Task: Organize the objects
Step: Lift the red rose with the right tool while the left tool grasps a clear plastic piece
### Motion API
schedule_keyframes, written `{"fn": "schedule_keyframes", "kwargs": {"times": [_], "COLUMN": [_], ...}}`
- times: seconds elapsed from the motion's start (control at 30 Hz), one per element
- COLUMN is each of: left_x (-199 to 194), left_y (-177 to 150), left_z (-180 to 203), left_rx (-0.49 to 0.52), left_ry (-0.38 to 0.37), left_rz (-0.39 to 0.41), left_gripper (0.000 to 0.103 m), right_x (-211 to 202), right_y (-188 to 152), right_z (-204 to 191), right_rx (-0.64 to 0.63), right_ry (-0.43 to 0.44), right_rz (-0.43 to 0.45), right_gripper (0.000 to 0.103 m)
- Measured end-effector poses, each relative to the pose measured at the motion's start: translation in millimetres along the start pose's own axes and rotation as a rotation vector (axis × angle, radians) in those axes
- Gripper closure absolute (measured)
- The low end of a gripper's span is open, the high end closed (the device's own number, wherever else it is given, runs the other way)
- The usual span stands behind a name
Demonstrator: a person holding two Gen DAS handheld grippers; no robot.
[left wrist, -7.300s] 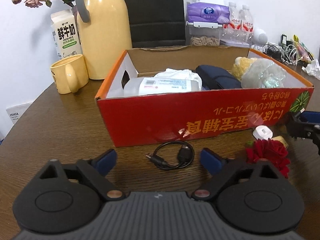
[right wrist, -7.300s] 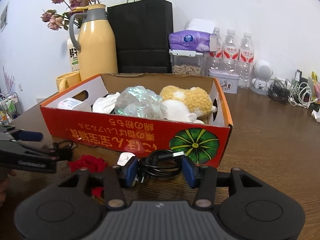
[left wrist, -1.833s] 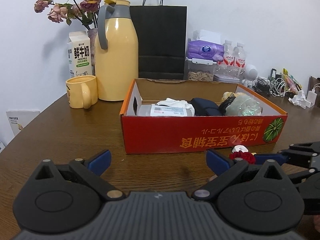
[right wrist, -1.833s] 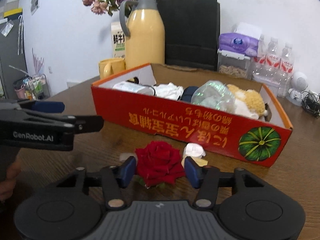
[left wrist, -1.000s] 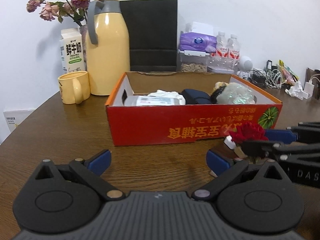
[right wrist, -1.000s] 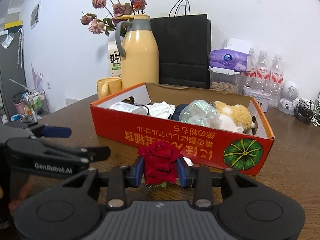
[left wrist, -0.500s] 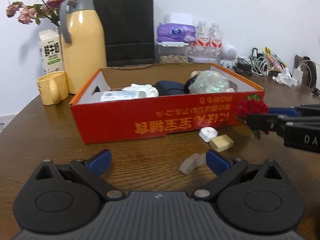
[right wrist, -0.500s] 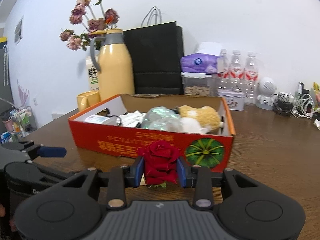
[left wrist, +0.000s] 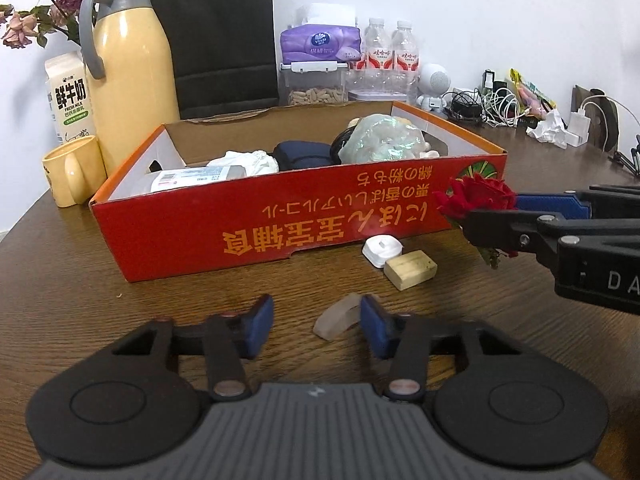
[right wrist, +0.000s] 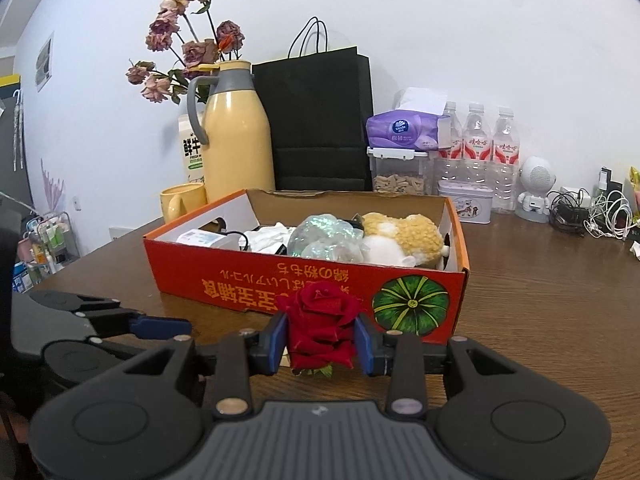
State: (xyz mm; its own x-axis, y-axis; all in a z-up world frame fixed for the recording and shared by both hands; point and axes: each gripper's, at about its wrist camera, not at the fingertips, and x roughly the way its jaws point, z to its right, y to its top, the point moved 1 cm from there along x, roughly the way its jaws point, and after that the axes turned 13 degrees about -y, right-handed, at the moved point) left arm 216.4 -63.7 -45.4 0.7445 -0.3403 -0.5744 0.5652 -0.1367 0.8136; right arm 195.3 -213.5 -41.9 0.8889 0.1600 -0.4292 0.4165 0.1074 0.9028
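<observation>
Rose [right wrist: 320, 330] clenched betw. right tongs [right wrist: 321, 344], held above desk [left wrist: 80, 300] just in front of red box [left wrist: 280, 220]. Left tongs [left wrist: 316, 326] have just been closing, pale translucent piece [left wrist: 336, 318] betw. them by right pad; contact hard to tell. Box contents partly hidden behind wall.

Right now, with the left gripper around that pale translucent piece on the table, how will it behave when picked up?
The translucent piece looks small and thin, so probably light. Its curved, smooth shape may slip or pivot between the left gripper pads. It lies flat, so rolling seems unlikely.
</observation>
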Motion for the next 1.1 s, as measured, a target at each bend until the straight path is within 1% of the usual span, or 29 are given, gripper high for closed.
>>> {"fn": "schedule_keyframes", "kwargs": {"times": [0.07, 0.13, 0.23, 0.47, 0.67, 0.7, 0.83, 1.0, 1.03, 1.1], "left_x": [0.6, -0.3, -0.9, -6.4, -14.3, -16.0, -23.6, -28.2, -28.9, -26.2], "left_y": [-0.3, -0.6, -1.0, -2.6, -1.9, -1.4, 2.2, 4.1, 4.8, 4.7], "left_z": [0.2, 1.0, 2.1, 3.9, 5.8, 5.6, 5.0, 4.8, 4.5, 3.4], "left_rx": [0.003, 0.007, 0.013, 0.020, 0.029, 0.028, 0.027, 0.027, 0.026, 0.020], "left_ry": [0.002, -0.011, -0.017, -0.061, -0.074, -0.075, -0.077, -0.087, -0.089, -0.093], "left_rz": [-0.005, -0.002, 0.003, 0.025, 0.064, 0.072, 0.103, 0.119, 0.120, 0.098], "left_gripper": [0.068, 0.080, 0.090, 0.095, 0.099, 0.102, 0.102, 0.102, 0.102, 0.100], "right_x": [0.3, 0.6, 1.8, 4.9, 6.8, 6.7, 6.1, 6.9, 6.7, 7.0], "right_y": [-0.2, -0.7, -1.1, -2.5, -2.9, -2.9, -2.6, -3.1, -3.0, -3.1], "right_z": [-0.9, -1.8, -2.8, -3.7, -4.8, -4.8, -4.6, -5.5, -5.6, -5.5], "right_rx": [-0.002, -0.004, -0.008, -0.017, -0.023, -0.023, -0.023, -0.030, -0.030, -0.030], "right_ry": [-0.001, -0.003, -0.006, -0.014, -0.018, -0.018, -0.014, -0.019, -0.019, -0.020], "right_rz": [-0.002, -0.005, -0.010, -0.024, -0.031, -0.030, -0.022, -0.024, -0.024, -0.025], "right_gripper": [0.068, 0.068, 0.067, 0.067, 0.067, 0.067, 0.067, 0.067, 0.067, 0.067]}}
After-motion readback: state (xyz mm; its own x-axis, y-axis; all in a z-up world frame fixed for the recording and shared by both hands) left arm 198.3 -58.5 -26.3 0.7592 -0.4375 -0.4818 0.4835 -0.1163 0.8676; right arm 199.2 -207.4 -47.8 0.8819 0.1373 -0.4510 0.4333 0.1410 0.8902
